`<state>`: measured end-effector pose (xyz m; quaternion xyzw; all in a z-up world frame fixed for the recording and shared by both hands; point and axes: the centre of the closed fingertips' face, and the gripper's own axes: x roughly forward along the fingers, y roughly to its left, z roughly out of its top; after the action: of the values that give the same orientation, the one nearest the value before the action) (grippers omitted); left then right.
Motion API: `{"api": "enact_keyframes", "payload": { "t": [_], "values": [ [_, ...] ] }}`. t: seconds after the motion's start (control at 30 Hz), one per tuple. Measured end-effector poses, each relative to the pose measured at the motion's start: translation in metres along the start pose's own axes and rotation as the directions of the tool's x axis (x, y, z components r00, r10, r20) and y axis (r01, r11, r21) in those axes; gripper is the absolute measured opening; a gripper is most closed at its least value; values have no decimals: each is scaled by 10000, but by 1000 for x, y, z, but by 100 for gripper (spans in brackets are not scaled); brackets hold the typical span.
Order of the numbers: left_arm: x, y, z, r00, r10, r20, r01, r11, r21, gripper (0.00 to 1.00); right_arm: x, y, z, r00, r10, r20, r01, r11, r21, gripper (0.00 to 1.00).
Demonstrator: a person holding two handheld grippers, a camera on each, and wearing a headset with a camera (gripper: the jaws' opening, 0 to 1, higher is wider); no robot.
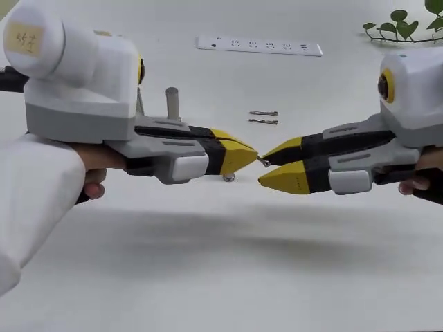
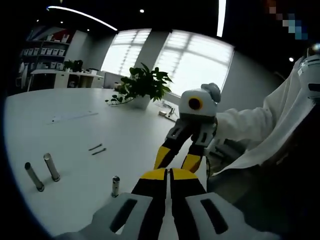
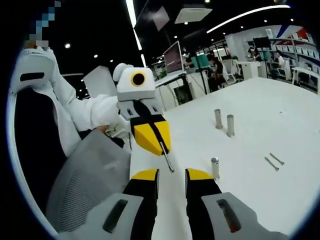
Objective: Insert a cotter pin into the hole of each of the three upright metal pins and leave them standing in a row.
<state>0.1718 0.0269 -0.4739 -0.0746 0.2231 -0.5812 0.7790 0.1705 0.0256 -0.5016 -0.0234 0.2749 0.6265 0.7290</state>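
left gripper [image 1: 250, 153], nearest in the head view, clamps a cotter pin [image 1: 264, 162] in its fingers; right gripper [image 1: 264, 169] faces it, fingers apart. left gripper view: three metal pins [image 2: 51, 166] stand on the worktop [image 2: 75, 130]. right gripper view: cotter pin tip between parted fingers.

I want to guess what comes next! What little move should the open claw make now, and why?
Probably close the right gripper on the thin pin. The shut left gripper holds that pin by one end, and its free end reaches between the right gripper's open jaws.
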Motion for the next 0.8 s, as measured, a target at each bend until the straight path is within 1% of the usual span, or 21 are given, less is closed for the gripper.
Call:
{"api": "enact_keyframes", "payload": {
  "t": [0.03,0.07,0.1,0.23,0.3,0.37,0.5,0.6,0.7,0.8],
  "values": [
    [0,0,0,10000,-16,2,16,10000,0,0,0,0,0,10000,9,15,-9,10000,-3,13],
    [-1,2,0,10000,-29,-12,29,10000,18,0,0,1,0,10000,43,42,-43,10000,3,11],
    [-1,2,-1,10000,-33,-24,33,10000,53,0,0,1,0,10000,69,51,-69,10000,37,9],
    [-1,0,-1,9999,-138,-25,139,9998,115,0,1,2,-3,9999,98,-49,-98,10000,1,5],
    [-1,0,-2,9998,-148,-104,150,9997,181,0,1,3,-4,9998,213,1,-213,9997,126,4],
    [1,-3,-4,9997,-165,-186,169,9997,197,0,1,3,-4,9997,245,19,-245,9996,135,2],
    [1,-4,-5,9996,-182,-227,189,9993,309,0,1,7,-4,9994,336,21,-337,9994,96,0],
    [1,-4,-6,9995,-212,-247,220,9992,330,0,1,8,-3,9993,364,-51,-364,9993,-94,0],
    [0,-4,-8,9991,-227,-346,242,9988,434,0,0,7,-4,9993,355,-103,-356,9992,-178,0],
    [-1,-5,-13,9984,-229,-526,264,9974,677,0,-2,6,-3,9993,366,-94,-367,9992,-185,0]
  ]
}}
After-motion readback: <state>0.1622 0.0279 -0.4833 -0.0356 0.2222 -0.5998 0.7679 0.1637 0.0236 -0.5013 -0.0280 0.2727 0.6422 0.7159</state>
